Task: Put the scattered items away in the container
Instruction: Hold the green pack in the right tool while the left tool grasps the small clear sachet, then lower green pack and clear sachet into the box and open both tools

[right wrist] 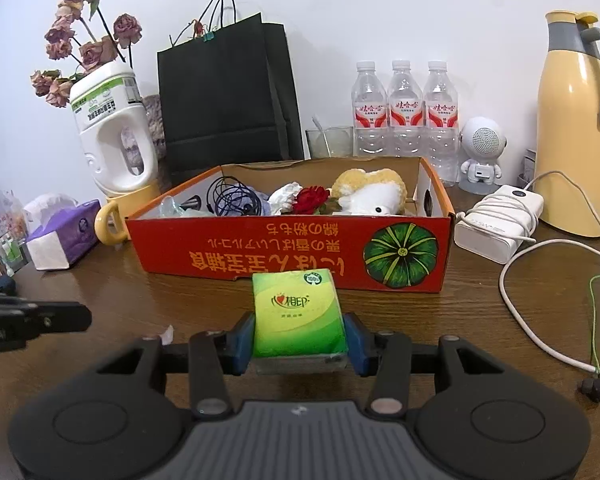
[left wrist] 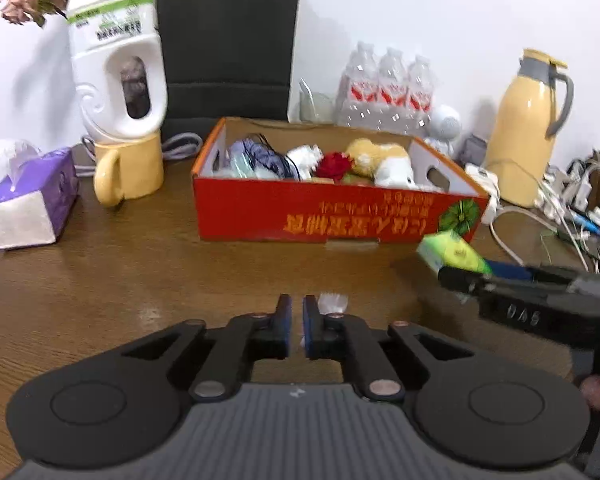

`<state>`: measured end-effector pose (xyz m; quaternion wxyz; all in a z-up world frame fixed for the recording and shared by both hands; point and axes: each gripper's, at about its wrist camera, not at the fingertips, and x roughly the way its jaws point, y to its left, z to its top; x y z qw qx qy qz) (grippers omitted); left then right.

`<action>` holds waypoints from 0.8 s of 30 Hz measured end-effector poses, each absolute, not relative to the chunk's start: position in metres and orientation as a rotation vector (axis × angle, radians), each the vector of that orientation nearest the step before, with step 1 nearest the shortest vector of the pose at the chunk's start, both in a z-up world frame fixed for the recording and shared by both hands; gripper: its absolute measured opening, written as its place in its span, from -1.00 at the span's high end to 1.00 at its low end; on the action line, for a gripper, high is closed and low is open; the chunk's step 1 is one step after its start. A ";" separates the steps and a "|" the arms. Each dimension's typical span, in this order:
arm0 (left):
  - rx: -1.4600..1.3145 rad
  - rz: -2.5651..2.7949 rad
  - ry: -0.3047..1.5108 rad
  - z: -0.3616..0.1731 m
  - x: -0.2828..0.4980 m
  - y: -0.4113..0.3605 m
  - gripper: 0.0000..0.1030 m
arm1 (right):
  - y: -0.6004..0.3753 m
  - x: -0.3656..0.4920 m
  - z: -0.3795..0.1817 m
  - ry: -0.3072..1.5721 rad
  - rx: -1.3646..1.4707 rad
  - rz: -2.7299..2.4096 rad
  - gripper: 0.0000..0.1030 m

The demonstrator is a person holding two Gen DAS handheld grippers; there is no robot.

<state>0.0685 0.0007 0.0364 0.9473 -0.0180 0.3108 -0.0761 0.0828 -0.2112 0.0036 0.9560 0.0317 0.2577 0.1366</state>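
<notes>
A red cardboard box (right wrist: 260, 252) stands on the wooden table and holds a plush toy (right wrist: 370, 194), a red flower (right wrist: 310, 199), cables and crumpled paper. The box also shows in the left wrist view (left wrist: 320, 216). My right gripper (right wrist: 300, 338) is shut on a green tissue pack (right wrist: 298, 314), just in front of the box's near wall. In the left wrist view the pack (left wrist: 452, 254) hangs at the right, held by the right gripper (left wrist: 466, 274). My left gripper (left wrist: 297, 326) is shut and empty, low over the table. A small white scrap (left wrist: 332, 303) lies just beyond its right finger.
A purple tissue box (right wrist: 64, 236) and a yellow mug (right wrist: 114, 220) under a white jug (right wrist: 114, 136) stand at the left. A black bag (right wrist: 224, 96), water bottles (right wrist: 404, 112), a yellow thermos (right wrist: 572, 132), a white charger (right wrist: 496, 220) and cables (right wrist: 512, 292) stand behind and right.
</notes>
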 end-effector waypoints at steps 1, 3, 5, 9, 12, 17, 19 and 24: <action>-0.029 -0.158 0.632 0.033 0.068 0.000 0.77 | -0.212 0.082 0.004 0.523 0.065 0.276 0.12; -0.006 -0.185 0.631 0.026 0.070 -0.005 0.27 | -0.213 0.081 0.004 0.523 0.071 0.274 0.12; 0.011 -0.227 0.639 0.018 0.075 -0.013 -0.04 | -0.215 0.080 0.004 0.522 0.076 0.265 0.12; 0.052 -0.253 0.672 0.004 0.091 -0.025 0.04 | -0.219 0.076 0.003 0.523 0.088 0.241 0.12; 0.042 -0.242 0.685 -0.001 0.101 -0.024 0.27 | -0.221 0.074 0.002 0.524 0.094 0.231 0.12; 0.038 -0.274 0.677 -0.002 0.104 -0.021 0.70 | -0.217 0.076 -0.001 0.532 0.085 0.238 0.12; 0.020 -0.269 0.669 -0.002 0.101 -0.019 0.72 | -0.215 0.076 -0.002 0.534 0.072 0.243 0.12; -0.038 -0.208 0.622 0.012 0.084 -0.009 0.77 | -0.213 0.068 0.003 0.515 0.072 0.247 0.12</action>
